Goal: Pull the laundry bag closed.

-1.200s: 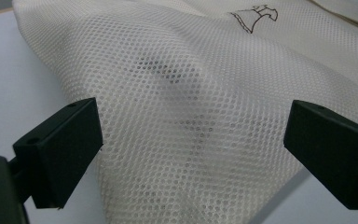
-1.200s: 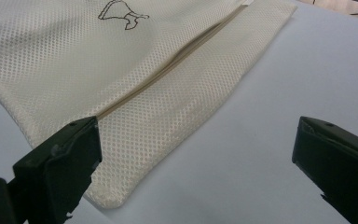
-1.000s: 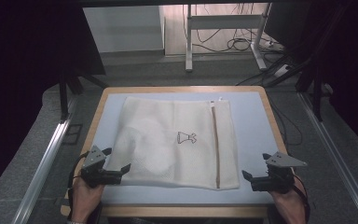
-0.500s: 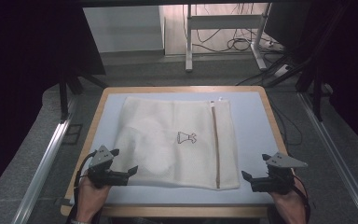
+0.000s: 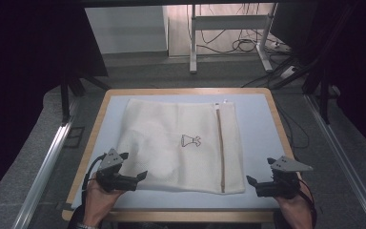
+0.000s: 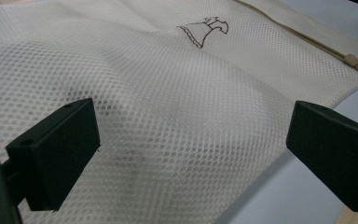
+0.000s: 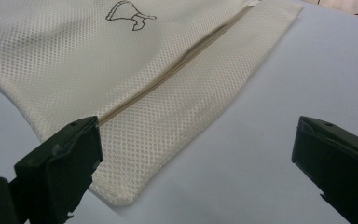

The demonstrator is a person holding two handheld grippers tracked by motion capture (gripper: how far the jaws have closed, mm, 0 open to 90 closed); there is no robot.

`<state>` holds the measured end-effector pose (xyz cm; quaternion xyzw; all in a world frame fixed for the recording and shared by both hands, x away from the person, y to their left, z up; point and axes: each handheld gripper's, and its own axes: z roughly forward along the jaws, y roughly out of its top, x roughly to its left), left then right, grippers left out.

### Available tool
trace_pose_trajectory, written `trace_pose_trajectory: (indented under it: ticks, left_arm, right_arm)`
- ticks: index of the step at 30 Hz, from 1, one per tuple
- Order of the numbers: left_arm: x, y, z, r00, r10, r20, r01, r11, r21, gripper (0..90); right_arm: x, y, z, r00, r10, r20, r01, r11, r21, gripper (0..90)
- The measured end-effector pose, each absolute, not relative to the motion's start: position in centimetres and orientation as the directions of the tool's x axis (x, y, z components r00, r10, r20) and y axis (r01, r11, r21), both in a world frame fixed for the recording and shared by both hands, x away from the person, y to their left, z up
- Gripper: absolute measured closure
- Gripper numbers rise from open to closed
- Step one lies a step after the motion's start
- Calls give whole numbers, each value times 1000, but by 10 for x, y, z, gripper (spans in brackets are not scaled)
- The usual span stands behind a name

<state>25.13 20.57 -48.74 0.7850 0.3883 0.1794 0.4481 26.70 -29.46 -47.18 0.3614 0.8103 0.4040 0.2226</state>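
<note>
1. The mesh laundry bag (image 5: 181, 145) is lying flat on the pale blue table top (image 5: 259, 124), covering most of its middle, with its long edges running away from the person. A small dress emblem (image 5: 191, 140) is showing near the bag's centre, and the zipper (image 5: 219, 143) is running along its right side, with the zipper pull (image 6: 351, 59) sitting at one end in the left gripper view. The zipper is looking closed along its whole visible length, so nothing on the bag appears to be undone yet.

2. The mesh is bulging softly toward the near left, which suggests something is inside, though I cannot tell what.

3. The left gripper (image 5: 140, 176) is hovering at the bag's near left corner. Its jaws are standing wide apart in the left gripper view, with mesh lying between and beneath them, and they are gripping nothing.

4. The right gripper (image 5: 251, 181) is waiting just beside the bag's near right corner, over bare table. Its jaws are also spread wide, holding nothing; in the right gripper view the bag's corner (image 7: 121, 196) is lying close to one jaw without being pinched.

5. Judging by this, the work is only beginning: both tongs are approaching and no hold is being taken. Still left, as far as I can judge, are closing on the fabric and then whatever handling of the bag follows.

6. Around the table, a wooden rim (image 5: 95, 129) is framing the top, and cables (image 5: 238, 45) are trailing on the floor beyond.
</note>
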Motion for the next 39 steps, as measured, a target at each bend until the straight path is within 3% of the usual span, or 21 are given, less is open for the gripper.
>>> trace_pose_trajectory:
  ticks: [22, 39]
  left_arm:
    - [255, 173, -484, 695, 719, -9, 383, -361, 850, 174]
    - [257, 148, -483, 762, 648, -21, 358, -395, 846, 406]
  right_arm:
    - [267, -293, -473, -662, 747, -67, 399, 426, 812, 14]
    - [267, -293, -473, -670, 738, -81, 387, 439, 811, 14]
